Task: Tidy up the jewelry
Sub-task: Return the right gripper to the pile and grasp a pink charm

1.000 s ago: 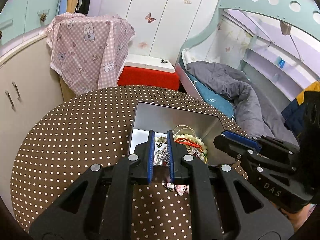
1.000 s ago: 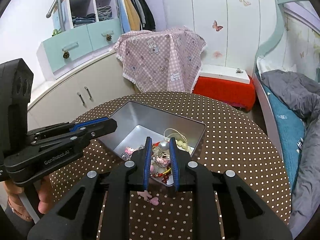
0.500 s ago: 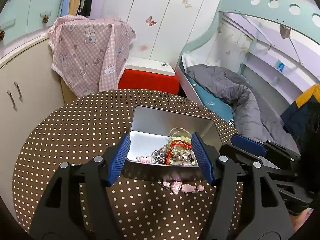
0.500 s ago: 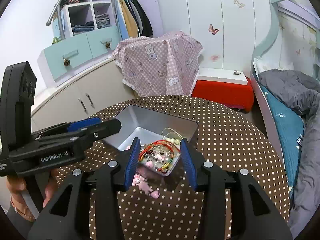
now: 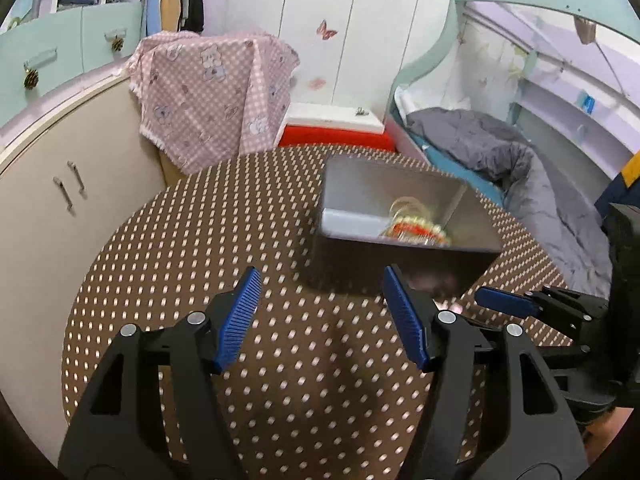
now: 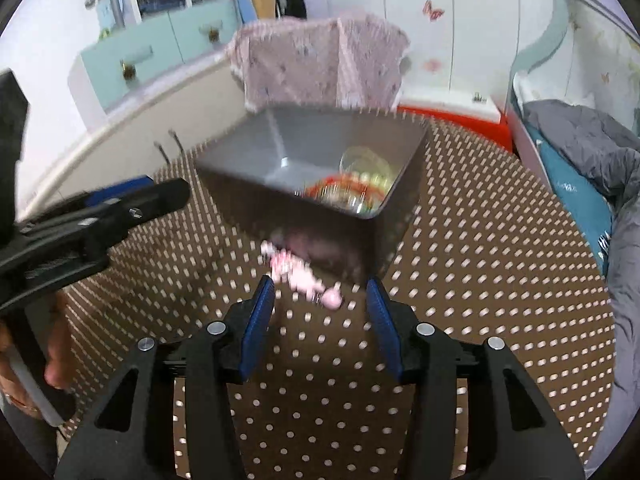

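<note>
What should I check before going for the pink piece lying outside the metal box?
1. Right tongs open, nothing between the pads: ok; they have just been opening.
2. Pink jewelry piece on the dotted tablecloth, just ahead of the right tongs: ok.
3. Its shape and orientation: cannot tell, blurred.
4. Left tongs open, empty, off to the side: ok.
5. Metal box upright, jewelry pile inside: ok.
6. Box wall close behind the piece: not ok, tight.

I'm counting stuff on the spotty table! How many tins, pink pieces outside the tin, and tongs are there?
Tins: 1, the metal tin
Pink pieces outside the tin: 1 blurry pink piece
Tongs: 2, left tongs and right tongs, both open
Total: 4
</note>
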Motion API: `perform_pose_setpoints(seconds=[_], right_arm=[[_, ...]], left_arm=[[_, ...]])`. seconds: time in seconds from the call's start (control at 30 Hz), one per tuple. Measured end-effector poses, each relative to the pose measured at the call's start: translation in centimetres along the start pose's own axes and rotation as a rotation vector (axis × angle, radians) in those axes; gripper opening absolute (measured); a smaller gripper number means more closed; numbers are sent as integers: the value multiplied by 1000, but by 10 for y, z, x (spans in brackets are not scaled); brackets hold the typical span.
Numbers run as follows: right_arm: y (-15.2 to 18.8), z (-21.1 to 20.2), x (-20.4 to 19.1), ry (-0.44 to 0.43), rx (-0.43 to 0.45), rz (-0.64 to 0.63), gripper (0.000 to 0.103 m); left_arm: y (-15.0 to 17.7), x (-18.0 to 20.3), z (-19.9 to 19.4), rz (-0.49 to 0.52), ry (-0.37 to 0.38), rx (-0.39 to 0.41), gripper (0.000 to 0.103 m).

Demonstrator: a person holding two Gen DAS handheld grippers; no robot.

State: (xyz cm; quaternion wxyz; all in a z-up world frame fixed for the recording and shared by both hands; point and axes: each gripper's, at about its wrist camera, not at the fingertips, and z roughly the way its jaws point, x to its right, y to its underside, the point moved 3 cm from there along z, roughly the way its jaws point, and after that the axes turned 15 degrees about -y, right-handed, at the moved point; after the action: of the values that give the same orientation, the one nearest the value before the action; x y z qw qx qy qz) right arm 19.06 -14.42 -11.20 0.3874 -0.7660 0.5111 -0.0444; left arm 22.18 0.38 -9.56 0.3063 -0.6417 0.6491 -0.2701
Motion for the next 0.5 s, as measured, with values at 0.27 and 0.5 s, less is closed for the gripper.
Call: perform_pose_setpoints(seconds=[0.27, 0.5], right_arm=[[-9, 19, -5, 120, -69, -32, 45], [-3, 17, -1, 134, -53, -55, 14]], left_arm=[[20, 1, 11, 41, -6, -71, 64], [25, 24, 14, 103, 0, -104, 66]])
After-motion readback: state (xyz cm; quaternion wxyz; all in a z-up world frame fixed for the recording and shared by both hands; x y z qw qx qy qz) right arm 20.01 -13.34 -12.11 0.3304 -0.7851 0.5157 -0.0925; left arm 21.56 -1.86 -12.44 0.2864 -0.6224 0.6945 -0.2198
